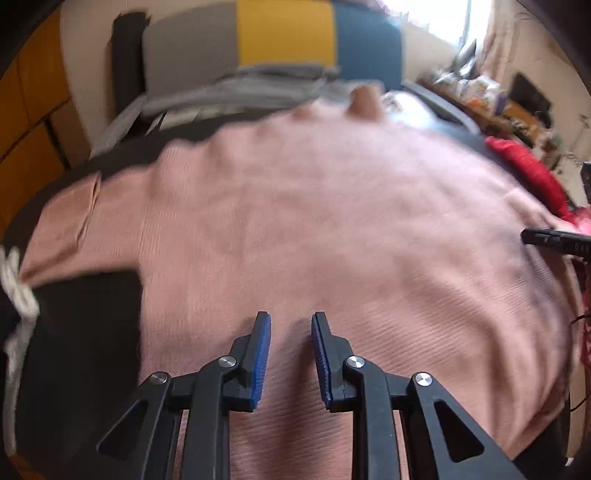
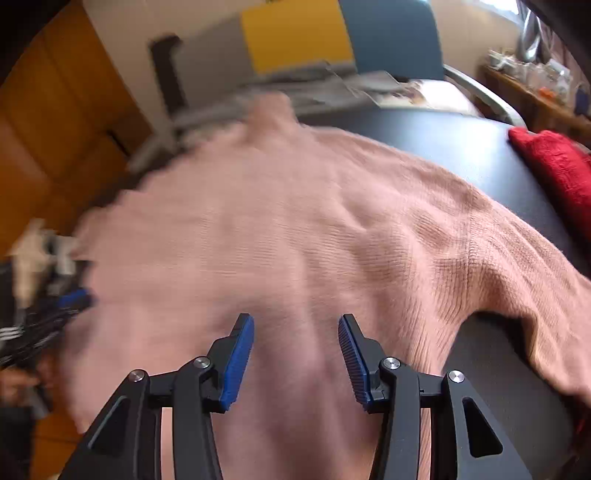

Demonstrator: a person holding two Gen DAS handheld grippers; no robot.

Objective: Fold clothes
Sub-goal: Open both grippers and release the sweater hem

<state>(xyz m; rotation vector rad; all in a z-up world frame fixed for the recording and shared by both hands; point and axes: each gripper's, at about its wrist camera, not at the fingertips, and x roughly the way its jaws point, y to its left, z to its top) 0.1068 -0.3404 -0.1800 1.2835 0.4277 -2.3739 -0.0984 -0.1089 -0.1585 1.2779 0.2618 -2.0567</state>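
Note:
A pink knitted sweater (image 1: 314,221) lies spread flat over a black table (image 1: 85,332), one sleeve reaching out to the left. My left gripper (image 1: 291,321) hovers over the sweater's near part, its blue pads a small gap apart with nothing between them. In the right wrist view the same sweater (image 2: 295,229) fills the middle, its right sleeve draped toward the table edge (image 2: 517,369). My right gripper (image 2: 296,323) stands open above the cloth, holding nothing. The right gripper's black tip (image 1: 554,240) shows at the right edge of the left wrist view, and the left gripper (image 2: 74,299) is a blur at the left edge of the right wrist view.
A red garment (image 2: 554,173) lies at the table's right side. Grey folded clothes (image 1: 240,88) sit at the far edge before a grey, yellow and blue panel (image 1: 284,33). Orange cupboards (image 2: 55,129) stand at left, a cluttered shelf (image 1: 498,96) at right.

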